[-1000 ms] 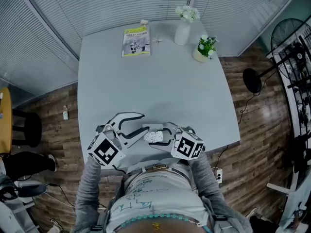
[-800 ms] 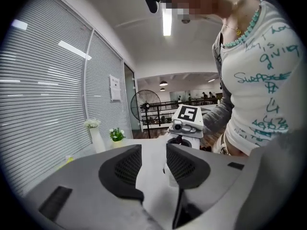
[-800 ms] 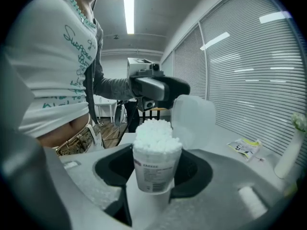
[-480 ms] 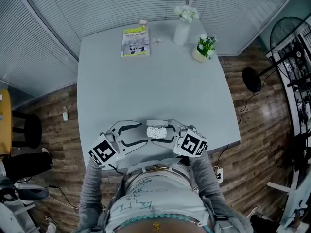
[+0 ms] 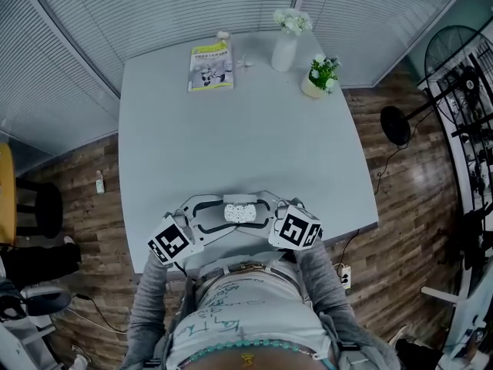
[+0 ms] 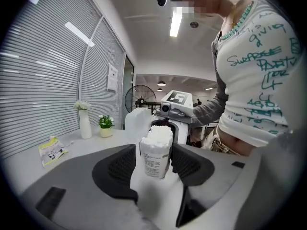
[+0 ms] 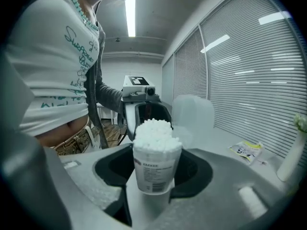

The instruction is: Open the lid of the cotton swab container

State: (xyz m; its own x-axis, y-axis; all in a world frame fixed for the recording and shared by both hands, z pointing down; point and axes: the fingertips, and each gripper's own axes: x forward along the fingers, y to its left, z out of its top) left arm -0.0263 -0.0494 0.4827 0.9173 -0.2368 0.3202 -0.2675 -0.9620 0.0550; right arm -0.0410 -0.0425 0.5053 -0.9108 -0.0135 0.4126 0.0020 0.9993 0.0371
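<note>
Grey sleeves, white teal-scrawled shirt, bead necklace

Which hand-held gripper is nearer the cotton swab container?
Right. The right hand-held gripper clamps the cotton swab container; the left hand-held gripper, jaws just opened, straddles it without pressing.

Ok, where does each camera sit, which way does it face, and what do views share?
Head view: on the head, steeply down at the table; left gripper, right gripper, sleeves, torso show.
Left gripper view: along its just-opened jaws, cotton swab container between them; torso beyond.
Right gripper view: along jaws gripping that container; torso left.
Shared: the container, lid up.
</note>
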